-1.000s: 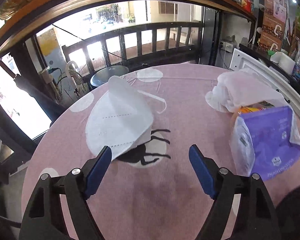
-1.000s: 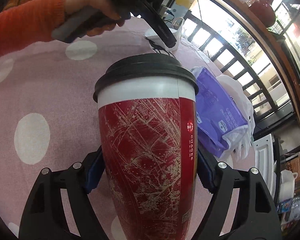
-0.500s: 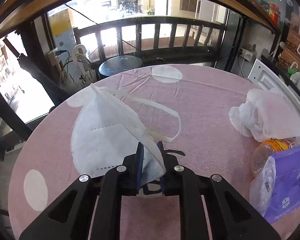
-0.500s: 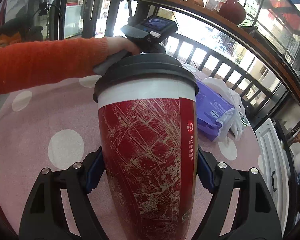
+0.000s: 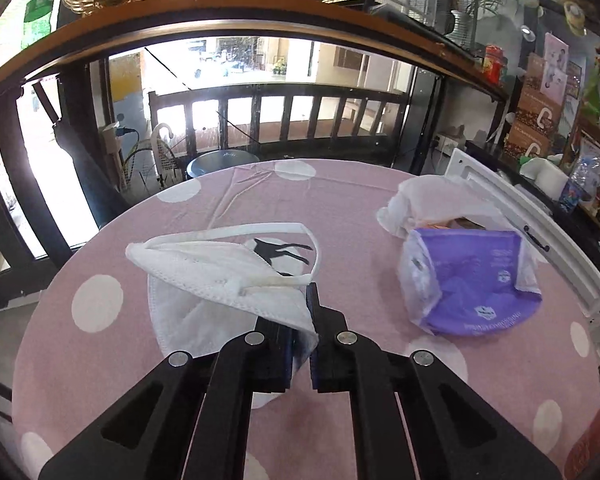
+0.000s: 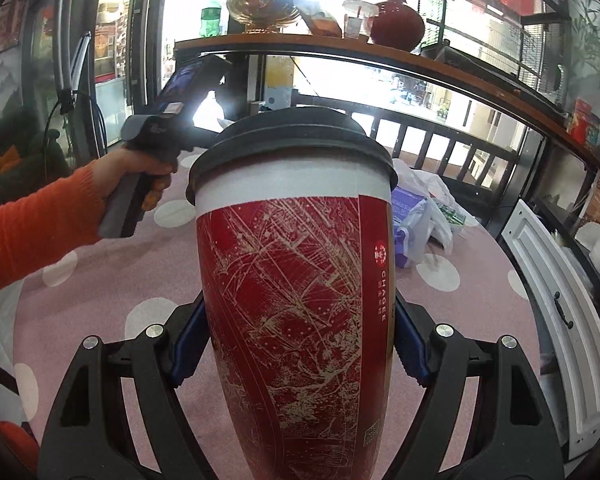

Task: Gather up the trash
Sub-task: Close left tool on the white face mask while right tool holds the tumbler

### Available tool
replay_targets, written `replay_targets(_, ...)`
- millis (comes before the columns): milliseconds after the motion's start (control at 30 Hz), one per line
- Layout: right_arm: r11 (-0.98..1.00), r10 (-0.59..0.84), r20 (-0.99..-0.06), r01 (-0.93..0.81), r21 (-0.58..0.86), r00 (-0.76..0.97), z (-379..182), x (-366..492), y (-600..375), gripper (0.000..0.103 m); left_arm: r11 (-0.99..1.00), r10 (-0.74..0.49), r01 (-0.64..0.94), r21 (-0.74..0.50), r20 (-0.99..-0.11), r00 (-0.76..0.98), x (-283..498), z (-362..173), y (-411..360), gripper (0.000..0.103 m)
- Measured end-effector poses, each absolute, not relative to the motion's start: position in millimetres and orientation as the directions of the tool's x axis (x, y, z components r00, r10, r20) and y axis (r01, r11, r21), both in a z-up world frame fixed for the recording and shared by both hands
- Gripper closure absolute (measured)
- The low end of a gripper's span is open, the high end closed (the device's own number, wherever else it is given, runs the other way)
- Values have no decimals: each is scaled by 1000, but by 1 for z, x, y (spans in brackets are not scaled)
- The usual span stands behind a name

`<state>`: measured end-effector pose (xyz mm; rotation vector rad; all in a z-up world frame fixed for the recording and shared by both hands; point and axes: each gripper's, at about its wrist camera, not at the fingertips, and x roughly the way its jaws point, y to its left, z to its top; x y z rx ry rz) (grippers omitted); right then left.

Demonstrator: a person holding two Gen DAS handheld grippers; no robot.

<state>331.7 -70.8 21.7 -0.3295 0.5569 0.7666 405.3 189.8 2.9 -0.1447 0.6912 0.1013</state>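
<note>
Since a second ago, face mask (image 5: 224, 276) has gone from lying flat on the cloth ahead of wide-open jaws to hanging pinched in the left gripper (image 5: 302, 344), lifted clear of the tablecloth (image 5: 360, 216). Blue pads (image 5: 313, 306) clamp the mask's near corner; the rest droops leftward, folded, ear loop (image 5: 296, 227) arching loose above it. Mask is very light, soft, floppy, so a corner pinch is enough, but thin fabric could slide out if swung fast, and the loose loop may snag. A deeper bite on the folded body would be safer than the very edge.

Right gripper (image 6: 296, 344) is clenched on the red paper cup (image 6: 296, 300), pads on both sides of the lower body, black lid (image 6: 292, 148) on, cup upright and off the table. Cup is stiff-ish but crushable; contents unknown, so weight can't be told. Mid-body grip below the white band looks right; squeezing harder risks denting or popping the lid.

Beyond the mask, a purple pack (image 5: 476, 276) sits inside a white plastic bag (image 5: 432, 196), well apart to the right on the table, probably the collection spot. Right wrist view shows the person's hand (image 6: 136, 168) in an orange sleeve (image 6: 32, 232) holding the left tool's handle. Both pieces of trash are in hand; the drop-off is not yet done.
</note>
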Motion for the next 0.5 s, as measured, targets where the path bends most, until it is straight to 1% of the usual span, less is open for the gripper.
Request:
replay_targets(100,711,554,-564,-700,-60,612,26,321,-90,25,989,0,-91,-116,-615,789,378,11,166,96)
replay_targets(267,784,510,-533,-619,-33,675,28,302,-136,25,979,-134,19,-203,-571,810,341,25,124,96)
replay_targets(333,816,481,-529,-578,-21,698,28,297,-158,25,977,-171,67,-204,-549,818,329,30,101,96)
replay_targets(433,864,422,-531,-504,-10,735,24,290,-196,25,975,-213,143,-171,-525,824,315,38,62,96)
replay_targets(500,895,378,-538,-447,4,754,20,290,-223,25,964,-262,200,-174,-511,819,308,43,38,96)
